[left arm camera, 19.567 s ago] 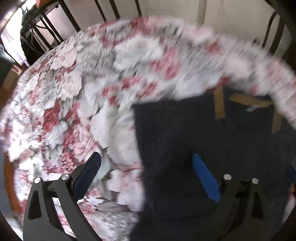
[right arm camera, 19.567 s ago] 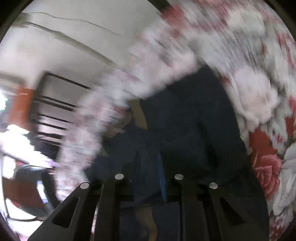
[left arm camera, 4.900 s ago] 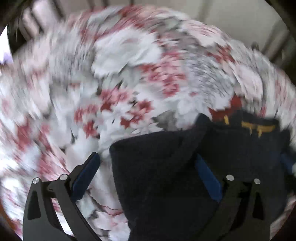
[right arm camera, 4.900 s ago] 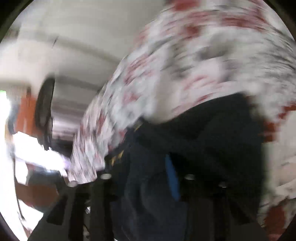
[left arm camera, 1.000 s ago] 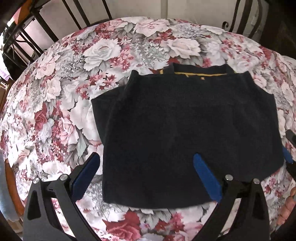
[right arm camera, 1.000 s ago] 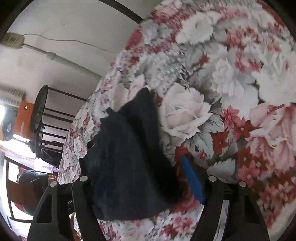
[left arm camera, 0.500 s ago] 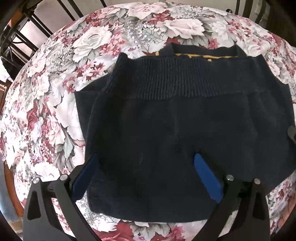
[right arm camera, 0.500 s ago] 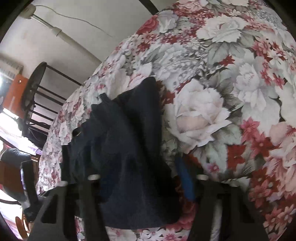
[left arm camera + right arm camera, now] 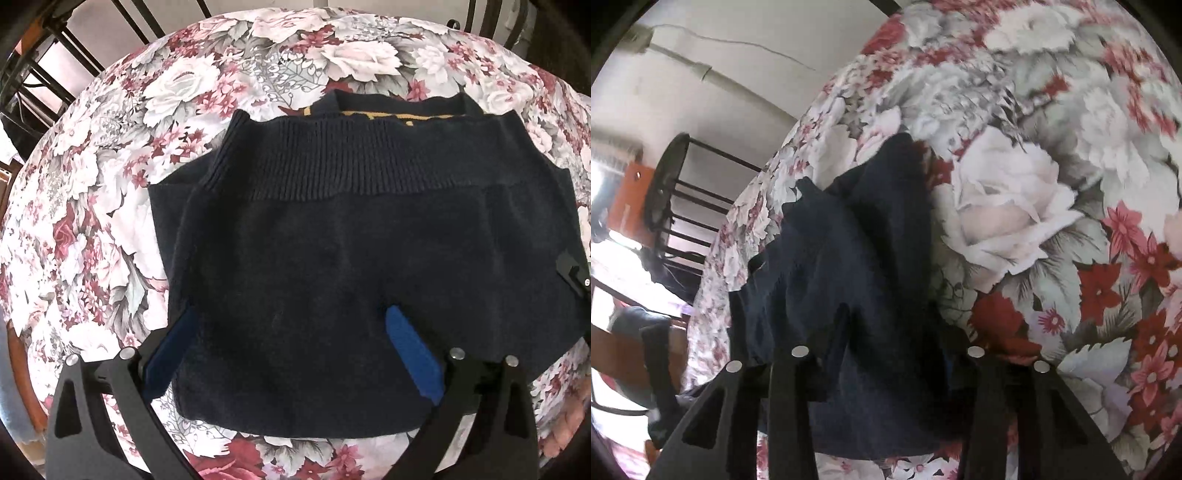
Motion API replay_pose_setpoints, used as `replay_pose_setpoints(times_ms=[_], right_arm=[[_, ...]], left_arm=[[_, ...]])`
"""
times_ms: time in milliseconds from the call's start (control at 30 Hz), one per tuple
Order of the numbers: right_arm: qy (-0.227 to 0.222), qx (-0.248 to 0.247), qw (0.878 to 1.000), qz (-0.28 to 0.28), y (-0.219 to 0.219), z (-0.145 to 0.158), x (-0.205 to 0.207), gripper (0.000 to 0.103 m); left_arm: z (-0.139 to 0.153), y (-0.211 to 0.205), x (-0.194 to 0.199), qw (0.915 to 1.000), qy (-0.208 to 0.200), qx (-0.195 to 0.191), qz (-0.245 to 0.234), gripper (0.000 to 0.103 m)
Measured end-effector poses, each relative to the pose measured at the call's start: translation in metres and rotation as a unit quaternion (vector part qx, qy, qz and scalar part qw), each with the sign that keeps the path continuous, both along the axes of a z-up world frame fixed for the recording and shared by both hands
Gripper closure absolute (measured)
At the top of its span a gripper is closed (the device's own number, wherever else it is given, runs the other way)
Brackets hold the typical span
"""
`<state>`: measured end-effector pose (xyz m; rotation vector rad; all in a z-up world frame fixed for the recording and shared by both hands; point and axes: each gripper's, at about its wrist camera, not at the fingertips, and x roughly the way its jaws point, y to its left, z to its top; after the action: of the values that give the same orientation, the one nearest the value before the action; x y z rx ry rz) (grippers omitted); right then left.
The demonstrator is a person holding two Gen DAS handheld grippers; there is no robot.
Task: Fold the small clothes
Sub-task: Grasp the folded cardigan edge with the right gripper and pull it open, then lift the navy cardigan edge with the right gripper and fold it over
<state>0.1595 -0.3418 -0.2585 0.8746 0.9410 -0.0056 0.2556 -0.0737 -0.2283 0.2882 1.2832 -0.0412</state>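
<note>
A navy knit sweater (image 9: 351, 240) lies folded on the floral tablecloth (image 9: 110, 184), its ribbed hem band laid up against the yellow-trimmed collar. My left gripper (image 9: 290, 314) hovers open over the sweater's near left part; its left pad is at the cloth's left edge, its right pad above the cloth. In the right wrist view the sweater (image 9: 849, 240) bunches up between the fingers of my right gripper (image 9: 894, 332). Its jaws are closing on that right edge, and the cloth hides the pads. The right gripper's tip (image 9: 572, 269) shows at the sweater's right edge.
Black metal chair backs (image 9: 55, 55) stand behind the round table, and another chair (image 9: 676, 206) shows far left in the right wrist view. A person's hand (image 9: 565, 424) is at the lower right. Bare tablecloth (image 9: 1015, 221) spreads right of the sweater.
The right gripper's jaws have narrowed onto the sweater's right edge, and the cloth has bunched between them. The left gripper has sunk a little closer to the sweater, still open.
</note>
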Motion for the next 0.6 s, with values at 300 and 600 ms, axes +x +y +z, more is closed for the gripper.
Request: replay_pose_setpoints(times_ms=[300, 600], right_arm=[[0.009, 0.022, 1.000, -0.021, -0.003, 0.004, 0.002, 0.068], [0.005, 0.083, 0.994, -0.067, -0.011, 0.002, -0.008, 0.077]], left_arm=[[0.011, -0.023, -0.014, 0.9981, -0.016, -0.002, -0.059, 0.005], [0.015, -0.021, -0.015, 0.9983, -0.024, 0.001, -0.053, 0.005]])
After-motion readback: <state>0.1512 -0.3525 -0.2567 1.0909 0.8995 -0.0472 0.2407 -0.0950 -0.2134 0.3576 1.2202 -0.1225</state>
